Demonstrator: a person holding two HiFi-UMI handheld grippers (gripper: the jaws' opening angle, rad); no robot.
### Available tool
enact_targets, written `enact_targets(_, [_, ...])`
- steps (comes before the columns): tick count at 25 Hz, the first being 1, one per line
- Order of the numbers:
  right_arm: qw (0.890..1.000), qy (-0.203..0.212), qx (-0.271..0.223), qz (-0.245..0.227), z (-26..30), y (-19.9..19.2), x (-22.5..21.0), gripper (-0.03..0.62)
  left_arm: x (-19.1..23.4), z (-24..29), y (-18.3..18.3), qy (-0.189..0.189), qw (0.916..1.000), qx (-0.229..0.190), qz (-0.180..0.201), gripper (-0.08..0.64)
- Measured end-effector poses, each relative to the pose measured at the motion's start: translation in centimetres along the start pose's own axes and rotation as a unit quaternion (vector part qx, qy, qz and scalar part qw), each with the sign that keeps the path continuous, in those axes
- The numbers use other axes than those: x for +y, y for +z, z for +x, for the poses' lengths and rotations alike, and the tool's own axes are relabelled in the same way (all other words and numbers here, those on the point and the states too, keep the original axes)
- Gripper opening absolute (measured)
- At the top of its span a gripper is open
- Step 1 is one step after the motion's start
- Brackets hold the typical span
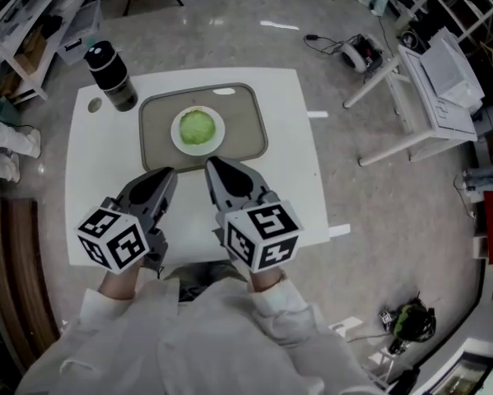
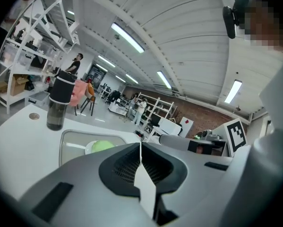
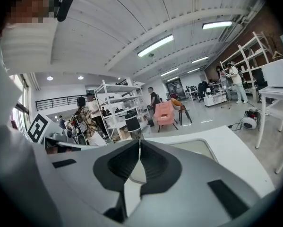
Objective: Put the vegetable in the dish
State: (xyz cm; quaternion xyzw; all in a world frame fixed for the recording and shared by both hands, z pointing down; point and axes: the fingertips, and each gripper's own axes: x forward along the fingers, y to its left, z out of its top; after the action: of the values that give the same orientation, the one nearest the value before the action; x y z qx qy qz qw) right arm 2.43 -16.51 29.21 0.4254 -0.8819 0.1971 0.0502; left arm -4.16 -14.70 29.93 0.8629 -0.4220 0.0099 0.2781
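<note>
A round green vegetable lies in a small white dish on a grey tray at the far middle of the white table. My left gripper and right gripper hover side by side over the table's near half, just short of the tray, both pointing at it. Each one's jaws meet at the tips with nothing between them. The left gripper view shows its shut jaws with the vegetable and the tray beyond. In the right gripper view the shut jaws hide the dish.
A dark bottle stands at the table's far left corner, beside the tray. A second white table stands off to the right, with cables and gear on the floor around it. People and shelving show far off in both gripper views.
</note>
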Motion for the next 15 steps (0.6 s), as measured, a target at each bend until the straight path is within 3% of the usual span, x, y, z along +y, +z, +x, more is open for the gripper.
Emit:
enact_targets(5, [1.0,0.012,-0.017,-0.014,-1.5,1.1,1.8,0.021,-2.0,-0.9,-0.2,-0.016,0.9997,-0.001,0.017,0.017])
enact_targets(15, [0.999,0.027,-0.023,-0.007,-3.2,0.4,3.5,0.02,-2.5,-2.5,-1.6,-0.008,0.9998,0.005,0.019,0.017])
